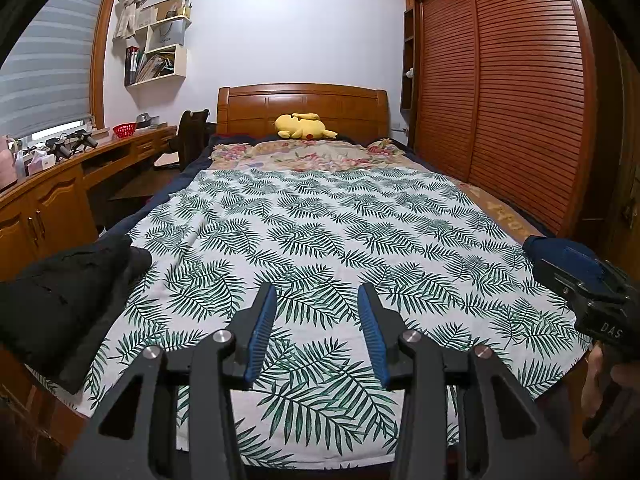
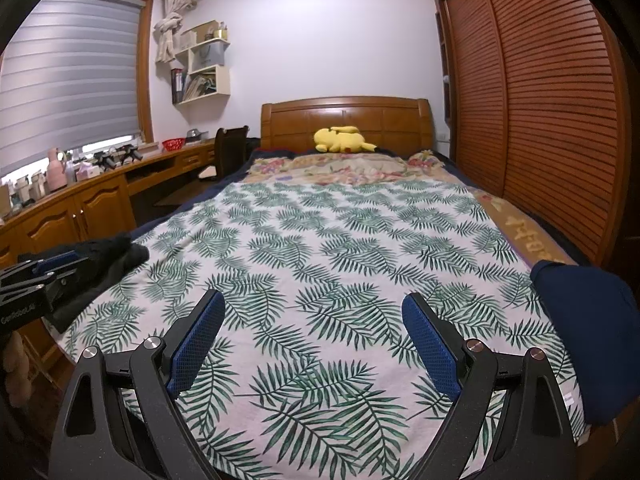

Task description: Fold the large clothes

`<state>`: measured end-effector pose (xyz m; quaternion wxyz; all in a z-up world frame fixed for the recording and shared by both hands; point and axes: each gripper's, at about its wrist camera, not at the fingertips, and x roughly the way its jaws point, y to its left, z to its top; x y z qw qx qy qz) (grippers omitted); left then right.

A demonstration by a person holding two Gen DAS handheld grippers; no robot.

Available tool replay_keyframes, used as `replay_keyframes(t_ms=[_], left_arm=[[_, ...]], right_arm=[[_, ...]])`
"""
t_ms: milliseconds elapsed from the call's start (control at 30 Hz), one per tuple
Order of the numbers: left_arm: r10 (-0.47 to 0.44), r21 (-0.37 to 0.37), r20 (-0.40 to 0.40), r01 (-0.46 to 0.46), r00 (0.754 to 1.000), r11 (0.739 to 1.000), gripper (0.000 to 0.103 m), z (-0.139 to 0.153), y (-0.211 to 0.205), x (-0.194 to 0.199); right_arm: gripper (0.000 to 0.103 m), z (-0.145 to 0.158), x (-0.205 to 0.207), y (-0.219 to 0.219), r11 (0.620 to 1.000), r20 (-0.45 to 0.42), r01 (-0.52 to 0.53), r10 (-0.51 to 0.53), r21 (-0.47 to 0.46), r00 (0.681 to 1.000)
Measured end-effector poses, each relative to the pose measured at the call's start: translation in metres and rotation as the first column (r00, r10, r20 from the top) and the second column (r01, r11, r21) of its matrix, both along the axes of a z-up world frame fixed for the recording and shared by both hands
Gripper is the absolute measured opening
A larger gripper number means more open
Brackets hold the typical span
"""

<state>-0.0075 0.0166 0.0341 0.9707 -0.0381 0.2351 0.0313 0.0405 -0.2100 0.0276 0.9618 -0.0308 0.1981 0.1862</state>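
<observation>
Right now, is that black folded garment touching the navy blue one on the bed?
Apart. The left wrist view shows the black folded garment at the bed's left edge and the navy blue garment at the right, with leaf-print sheet between.

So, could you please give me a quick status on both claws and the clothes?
Left claw open, empty. Right claw open, empty. Black garment and navy garment at the leaf-print sheet's edges, untouched.

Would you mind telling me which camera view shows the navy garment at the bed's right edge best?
The right wrist view: the navy garment fills its right side, lying on the leaf-print sheet. The left wrist view shows only a small piece, partly hidden by the right tool.
</observation>
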Motion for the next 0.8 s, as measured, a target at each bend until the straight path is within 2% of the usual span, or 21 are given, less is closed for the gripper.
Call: replay_keyframes(t_ms=[800], left_arm=[[0.005,0.007,0.004,-0.005,1.0,1.0,0.042,0.0045,-0.0013,-0.0022]], right_arm=[[0.092,0.0014,0.0004,0.0015,1.0,0.0,0.006,-0.006,0.004,1.0]])
